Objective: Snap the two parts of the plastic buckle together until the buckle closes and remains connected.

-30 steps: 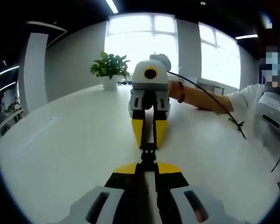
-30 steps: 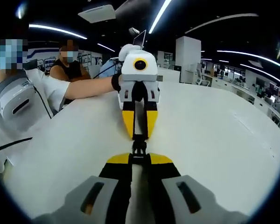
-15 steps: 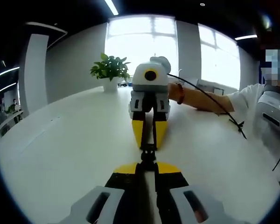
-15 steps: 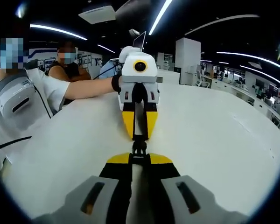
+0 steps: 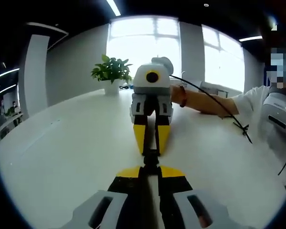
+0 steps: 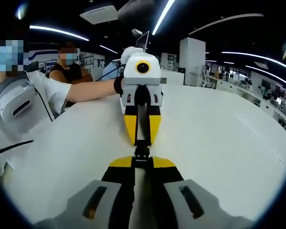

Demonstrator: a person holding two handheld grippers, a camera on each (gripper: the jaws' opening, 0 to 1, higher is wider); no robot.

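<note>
The small black plastic buckle (image 5: 151, 160) hangs just above the white table (image 5: 62, 157), caught between two yellow-tipped grippers that face each other tip to tip. My left gripper (image 5: 150, 169) rises from the bottom of the left gripper view, shut on the near buckle part. My right gripper (image 5: 151, 151) comes in from the far side, shut on the other part. In the right gripper view the buckle (image 6: 142, 151) sits between my right gripper (image 6: 142, 162) and the left gripper (image 6: 142, 143). The two black parts touch; whether they are latched is hidden by the jaws.
A potted plant (image 5: 112, 71) stands at the table's far edge by the window. A person's forearm (image 5: 205, 101) and a black cable (image 5: 219, 107) reach in from the right. Another seated person (image 6: 71, 69) is behind the table (image 6: 219, 143).
The two grippers have closed in on each other a little, and the black gap between their yellow tips has shortened. Both stay shut.
</note>
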